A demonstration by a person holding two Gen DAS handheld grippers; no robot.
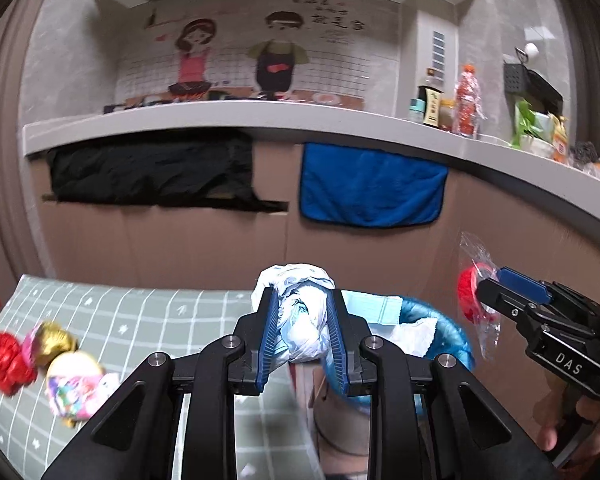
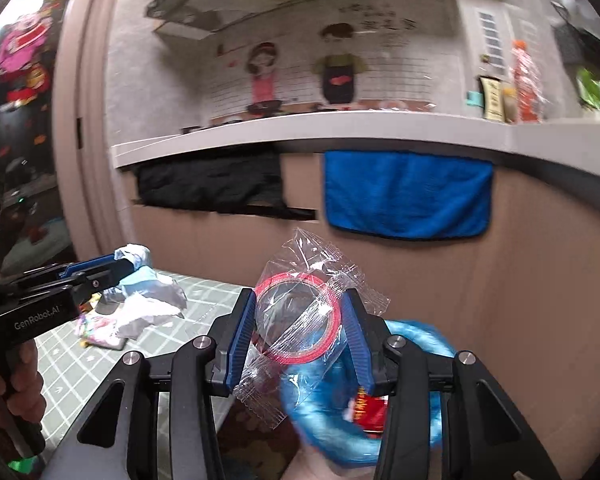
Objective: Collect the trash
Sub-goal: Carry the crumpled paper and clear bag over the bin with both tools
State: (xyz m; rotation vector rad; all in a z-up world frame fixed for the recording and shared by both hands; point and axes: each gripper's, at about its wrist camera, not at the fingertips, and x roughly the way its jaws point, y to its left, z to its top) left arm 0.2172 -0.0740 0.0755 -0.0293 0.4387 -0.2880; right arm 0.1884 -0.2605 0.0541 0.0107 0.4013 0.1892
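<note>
The left hand-held gripper point(image 1: 303, 320) clamps a crumpled white wad point(image 1: 300, 304) and the right hand-held gripper point(image 2: 300, 320) pinches a clear wrapper point(image 2: 300, 312), both raised over the blue-lined bin point(image 2: 328, 412), which lies just below, nearer the right.
</note>
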